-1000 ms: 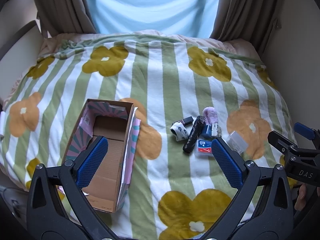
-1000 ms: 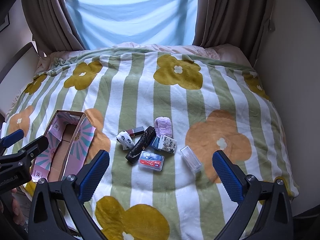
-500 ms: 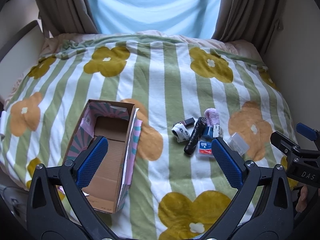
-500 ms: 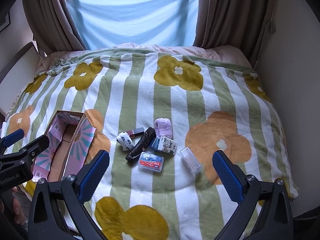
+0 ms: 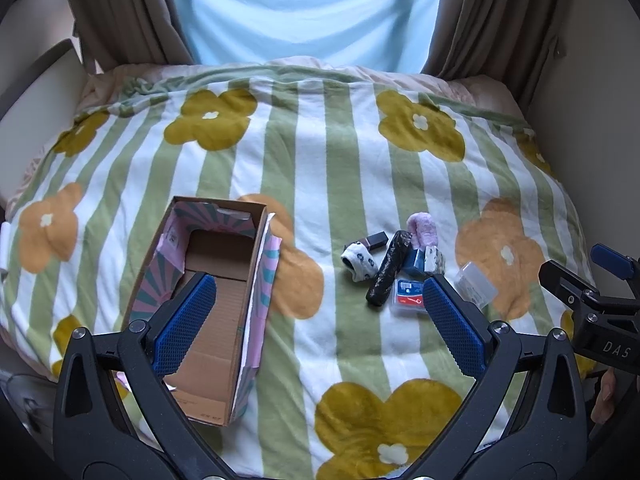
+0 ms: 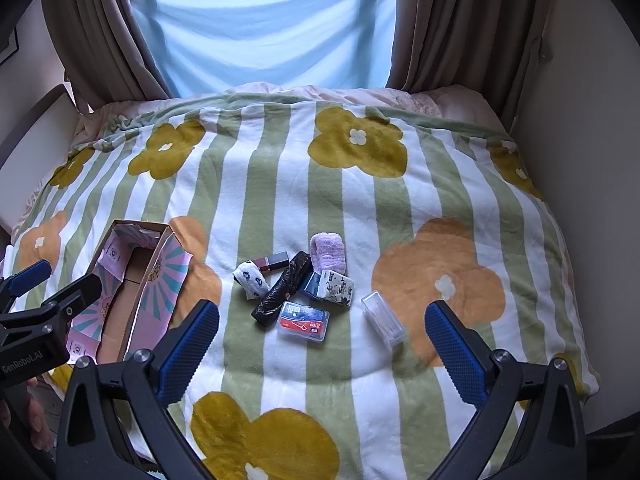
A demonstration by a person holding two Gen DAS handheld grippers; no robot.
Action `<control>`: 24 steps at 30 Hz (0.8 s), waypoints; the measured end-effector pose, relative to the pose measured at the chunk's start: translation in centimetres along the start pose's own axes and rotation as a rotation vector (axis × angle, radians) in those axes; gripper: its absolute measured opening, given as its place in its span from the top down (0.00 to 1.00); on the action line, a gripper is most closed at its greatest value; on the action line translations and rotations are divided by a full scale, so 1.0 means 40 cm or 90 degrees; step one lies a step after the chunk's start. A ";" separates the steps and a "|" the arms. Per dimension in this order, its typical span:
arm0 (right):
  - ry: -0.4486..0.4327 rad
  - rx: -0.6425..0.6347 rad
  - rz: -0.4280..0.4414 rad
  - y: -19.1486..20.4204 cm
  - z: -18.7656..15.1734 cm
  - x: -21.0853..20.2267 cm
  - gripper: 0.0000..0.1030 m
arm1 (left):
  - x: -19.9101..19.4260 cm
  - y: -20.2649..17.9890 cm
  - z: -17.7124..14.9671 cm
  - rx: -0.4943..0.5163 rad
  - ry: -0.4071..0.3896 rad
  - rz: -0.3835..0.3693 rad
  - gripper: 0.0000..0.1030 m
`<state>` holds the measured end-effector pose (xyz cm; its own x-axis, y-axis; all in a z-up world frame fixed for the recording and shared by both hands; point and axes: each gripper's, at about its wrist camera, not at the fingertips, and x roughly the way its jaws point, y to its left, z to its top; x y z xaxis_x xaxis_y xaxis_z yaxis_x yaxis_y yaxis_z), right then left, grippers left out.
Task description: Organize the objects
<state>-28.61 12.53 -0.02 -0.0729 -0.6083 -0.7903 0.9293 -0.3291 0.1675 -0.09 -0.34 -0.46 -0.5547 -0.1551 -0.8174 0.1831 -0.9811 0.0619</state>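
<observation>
An open cardboard box (image 5: 212, 292) with pink patterned flaps lies empty on the left of the bed; it also shows in the right wrist view (image 6: 132, 284). To its right lies a cluster: a black roll (image 6: 282, 289), a white patterned sock (image 6: 251, 280), a dark lipstick case (image 6: 273, 261), a pink fuzzy sock (image 6: 329, 251), a floral tissue pack (image 6: 337, 285), a red-and-blue clear case (image 6: 304, 321) and a clear plastic box (image 6: 382, 318). My left gripper (image 5: 320, 320) is open and empty above the bed near the box. My right gripper (image 6: 322, 342) is open and empty, short of the cluster.
The bed is covered by a striped blanket (image 6: 360, 208) with flowers. Curtains (image 6: 452, 20) and a blue-covered window stand behind it. A wall (image 6: 580, 160) runs along the bed's right side and a white headboard panel (image 5: 36, 96) along the left.
Both grippers have drifted slightly back and up; the objects sit a little lower in view. Nothing was taken hold of or moved.
</observation>
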 end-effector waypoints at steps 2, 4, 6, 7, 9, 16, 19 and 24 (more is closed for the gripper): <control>0.000 -0.001 0.000 0.000 -0.001 0.000 0.01 | 0.001 0.001 0.000 -0.004 0.002 0.008 0.01; 0.001 -0.002 0.001 -0.001 0.001 0.000 0.01 | 0.002 0.001 0.000 -0.005 0.003 0.010 0.01; 0.001 -0.003 0.001 -0.002 0.001 0.000 0.01 | 0.003 0.000 -0.002 -0.004 0.004 0.011 0.01; 0.001 -0.003 0.001 -0.002 0.001 0.000 0.01 | 0.004 0.000 -0.002 -0.005 0.005 0.013 0.01; 0.002 -0.004 0.003 -0.002 0.002 0.000 0.01 | 0.006 -0.002 -0.003 -0.015 0.007 0.036 0.01; 0.004 -0.007 0.004 -0.002 0.003 0.000 0.01 | 0.006 -0.003 -0.004 -0.018 0.007 0.050 0.01; 0.004 -0.009 0.005 -0.002 0.004 -0.001 0.01 | 0.004 0.001 -0.001 -0.022 0.008 0.053 0.01; 0.005 -0.012 0.005 -0.002 0.005 -0.001 0.01 | 0.002 0.005 0.003 -0.027 0.009 0.057 0.01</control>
<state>-28.75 12.42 0.11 -0.0620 -0.6053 -0.7936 0.9366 -0.3100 0.1632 -0.21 -0.57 -0.47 -0.5231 -0.2402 -0.8177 0.2657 -0.9576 0.1114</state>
